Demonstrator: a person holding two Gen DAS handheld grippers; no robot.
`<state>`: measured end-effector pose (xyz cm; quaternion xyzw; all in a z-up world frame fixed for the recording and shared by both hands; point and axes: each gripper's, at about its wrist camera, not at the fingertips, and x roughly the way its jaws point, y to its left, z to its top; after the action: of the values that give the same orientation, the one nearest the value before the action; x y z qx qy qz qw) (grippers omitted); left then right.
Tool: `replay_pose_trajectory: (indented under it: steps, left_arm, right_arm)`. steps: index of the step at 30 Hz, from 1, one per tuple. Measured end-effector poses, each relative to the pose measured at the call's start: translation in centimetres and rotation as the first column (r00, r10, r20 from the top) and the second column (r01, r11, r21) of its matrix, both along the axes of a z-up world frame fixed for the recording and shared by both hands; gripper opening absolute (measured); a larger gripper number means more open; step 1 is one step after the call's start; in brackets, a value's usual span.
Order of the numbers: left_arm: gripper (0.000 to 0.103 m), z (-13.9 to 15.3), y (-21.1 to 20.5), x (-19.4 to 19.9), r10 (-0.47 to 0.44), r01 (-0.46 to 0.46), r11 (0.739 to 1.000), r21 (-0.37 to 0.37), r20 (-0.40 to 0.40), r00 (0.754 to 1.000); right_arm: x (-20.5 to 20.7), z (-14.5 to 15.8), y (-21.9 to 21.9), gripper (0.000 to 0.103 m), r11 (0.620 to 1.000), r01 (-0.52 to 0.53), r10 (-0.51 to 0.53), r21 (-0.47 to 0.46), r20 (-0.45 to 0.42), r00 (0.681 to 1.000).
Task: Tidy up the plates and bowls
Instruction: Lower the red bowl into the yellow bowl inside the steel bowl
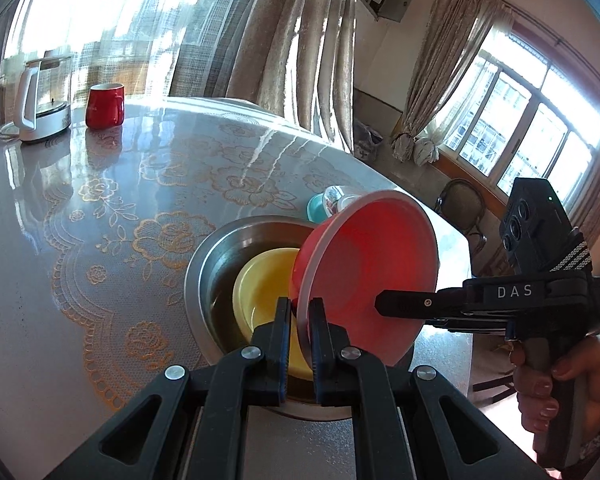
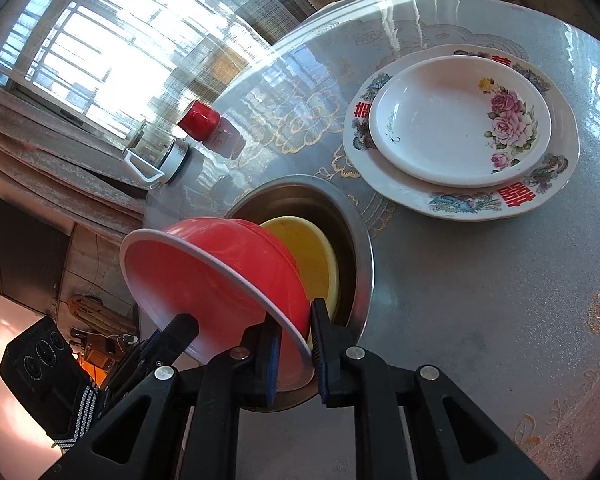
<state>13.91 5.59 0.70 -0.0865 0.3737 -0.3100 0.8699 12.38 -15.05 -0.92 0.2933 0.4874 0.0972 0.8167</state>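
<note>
A red bowl (image 1: 364,256) with a white rim hangs tilted over a steel bowl (image 1: 204,256), and both grippers hold it. My left gripper (image 1: 299,308) is shut on its near rim. My right gripper (image 1: 380,303) comes in from the right and is shut on the opposite rim. A yellow bowl (image 1: 264,280) lies inside the steel bowl. In the right wrist view the right gripper (image 2: 296,320) pinches the red bowl (image 2: 220,272) at its rim, with the left gripper (image 2: 186,322) at lower left. Beyond the steel bowl (image 2: 364,264) a rose-patterned plate (image 2: 440,120) sits stacked on a larger plate (image 2: 460,200).
A glass kettle (image 1: 40,96) and a red mug (image 1: 105,105) stand at the far side of the round table. Small cups (image 1: 332,202) sit behind the red bowl near the table edge. A chair (image 1: 460,204) stands on the floor beyond.
</note>
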Motion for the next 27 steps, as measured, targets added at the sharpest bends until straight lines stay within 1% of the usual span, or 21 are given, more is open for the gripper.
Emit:
replay_pose_trajectory:
  steps: [2,4,7,11,12,13,15,18,21,24,27]
  left_arm:
    - [0.009,-0.4,0.4,0.4,0.014,-0.015,1.000,-0.021,-0.036,0.999]
    - [0.009,-0.6,0.8,0.6,0.020,-0.022,0.999,-0.037,-0.056,0.998]
    - [0.009,-0.5,0.9,0.5,0.042,-0.043,0.999,-0.024,-0.051,0.998]
    - [0.009,-0.6,0.5,0.3,0.035,-0.036,0.999,-0.014,-0.041,0.999]
    - [0.009,-0.6,0.3,0.3,0.034,-0.035,0.999,-0.007,-0.035,0.999]
    - [0.009,-0.6,0.2,0.2,0.035,-0.035,0.999,-0.002,-0.026,0.999]
    - [0.010,-0.4,0.2,0.1,0.035,-0.035,0.999,-0.005,-0.010,0.999]
    - [0.012,-0.4,0.6,0.2,0.035,-0.035,0.999,-0.028,-0.022,0.999]
    - [0.012,-0.3,0.6,0.2,0.065,-0.065,0.998,0.004,-0.001,0.998]
    - [0.012,-0.4,0.2,0.1,0.076,-0.077,0.996,0.038,0.016,0.997]
    - [0.012,-0.4,0.1,-0.1,0.085,-0.086,0.995,0.049,0.038,0.996]
  right_arm:
    - [0.2,-0.4,0.1,0.015,1.000,-0.003,0.004,0.005,-0.018,1.000]
    - [0.3,-0.6,0.3,0.015,1.000,-0.008,0.009,0.017,-0.025,1.000]
    - [0.4,-0.5,0.3,0.016,1.000,-0.011,0.011,0.006,-0.023,1.000]
    - [0.5,-0.4,0.1,0.016,1.000,-0.013,0.012,-0.020,-0.007,1.000]
    - [0.5,-0.3,0.2,0.017,0.999,-0.025,0.025,-0.030,0.000,1.000]
    - [0.5,-0.3,0.5,0.015,0.998,-0.041,0.041,-0.054,0.007,0.999]
    - [0.4,-0.2,0.9,0.014,0.995,-0.044,0.046,-0.084,0.014,0.999]
    - [0.5,0.0,0.4,0.014,0.997,-0.044,0.045,-0.057,0.019,0.999]
    - [0.8,0.4,-0.2,0.014,0.999,-0.021,0.022,-0.047,0.021,1.000]
    - [1.0,0.6,0.2,0.014,0.995,-0.041,0.043,-0.088,0.026,0.999]
    - [1.2,0.2,0.4,0.012,0.995,-0.038,0.039,-0.094,0.019,0.999]
